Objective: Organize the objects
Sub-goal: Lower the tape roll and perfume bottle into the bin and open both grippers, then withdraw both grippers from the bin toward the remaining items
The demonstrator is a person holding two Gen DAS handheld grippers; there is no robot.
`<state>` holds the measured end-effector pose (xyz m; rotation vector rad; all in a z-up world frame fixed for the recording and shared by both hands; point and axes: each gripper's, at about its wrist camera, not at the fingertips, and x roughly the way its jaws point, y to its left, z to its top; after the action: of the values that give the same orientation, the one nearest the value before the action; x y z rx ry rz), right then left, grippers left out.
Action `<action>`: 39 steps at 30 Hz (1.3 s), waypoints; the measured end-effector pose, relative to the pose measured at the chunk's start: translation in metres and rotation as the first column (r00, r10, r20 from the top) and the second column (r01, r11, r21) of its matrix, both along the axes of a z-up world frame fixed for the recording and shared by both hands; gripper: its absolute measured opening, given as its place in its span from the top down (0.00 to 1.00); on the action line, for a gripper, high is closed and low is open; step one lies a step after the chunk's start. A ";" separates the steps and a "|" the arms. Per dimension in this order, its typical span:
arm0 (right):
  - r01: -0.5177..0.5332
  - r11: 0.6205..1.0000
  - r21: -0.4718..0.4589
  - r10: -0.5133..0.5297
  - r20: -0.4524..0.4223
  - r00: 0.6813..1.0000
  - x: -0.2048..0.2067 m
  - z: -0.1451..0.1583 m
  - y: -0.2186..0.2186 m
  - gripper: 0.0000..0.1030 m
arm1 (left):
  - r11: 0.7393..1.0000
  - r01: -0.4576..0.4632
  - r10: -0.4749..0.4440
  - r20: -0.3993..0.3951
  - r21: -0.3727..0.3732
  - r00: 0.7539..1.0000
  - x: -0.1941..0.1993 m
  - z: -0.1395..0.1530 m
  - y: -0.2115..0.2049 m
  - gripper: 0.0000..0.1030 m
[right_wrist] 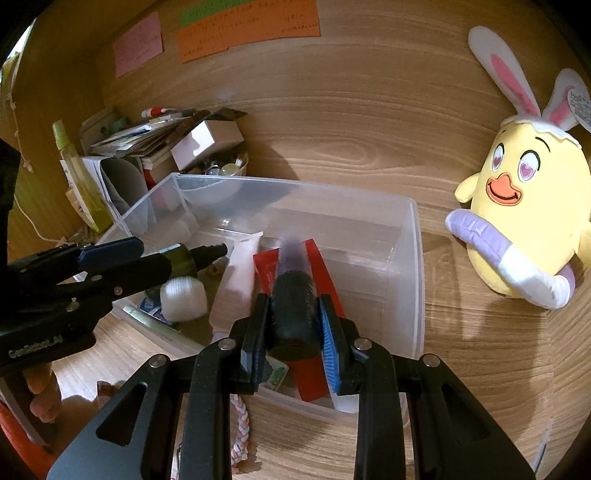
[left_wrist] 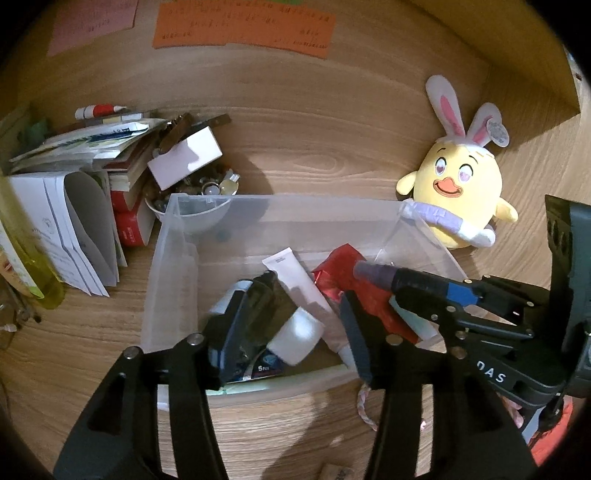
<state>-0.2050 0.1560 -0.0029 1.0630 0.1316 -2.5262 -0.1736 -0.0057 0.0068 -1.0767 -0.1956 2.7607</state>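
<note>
plush chick [right_wrist: 524, 206], orange note [left_wrist: 243, 27], books [left_wrist: 129, 192]

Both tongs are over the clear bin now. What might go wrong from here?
1. The right tongs grip the dark bottle near its base; it may tip out.
2. The left tongs stand close beside them and might collide.
3. Dropped, the bottle may land on the white tube, not the clear bin floor.

Warm dim light, wood-grain desk surface [left_wrist: 314, 155] filling the frame, wooden back panel at top, orange paper note [left_wrist: 243, 27] and pink paper note [left_wrist: 92, 22] stuck upper left
</note>
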 end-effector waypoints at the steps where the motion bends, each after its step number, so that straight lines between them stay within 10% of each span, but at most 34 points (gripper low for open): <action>1: 0.002 1.000 0.002 -0.002 -0.004 1.000 0.001 0.000 0.000 0.77 | 1.000 0.000 0.000 -0.005 0.000 1.000 0.001 0.001 0.000 0.44; 20: -0.001 0.997 0.082 0.013 -0.143 0.990 0.043 0.029 -0.002 0.29 | 0.996 -0.041 0.031 -0.123 -0.075 0.992 0.047 0.027 -0.001 0.20; 39: -0.019 1.000 0.013 0.021 -0.129 0.991 0.092 0.024 0.022 0.20 | 0.991 -0.082 0.073 -0.083 -0.104 0.994 0.104 0.010 -0.028 0.12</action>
<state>-0.1130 0.1782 0.0207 0.8978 0.1917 -2.5783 -0.0699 -0.0333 0.0173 -1.0028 -0.0805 2.9068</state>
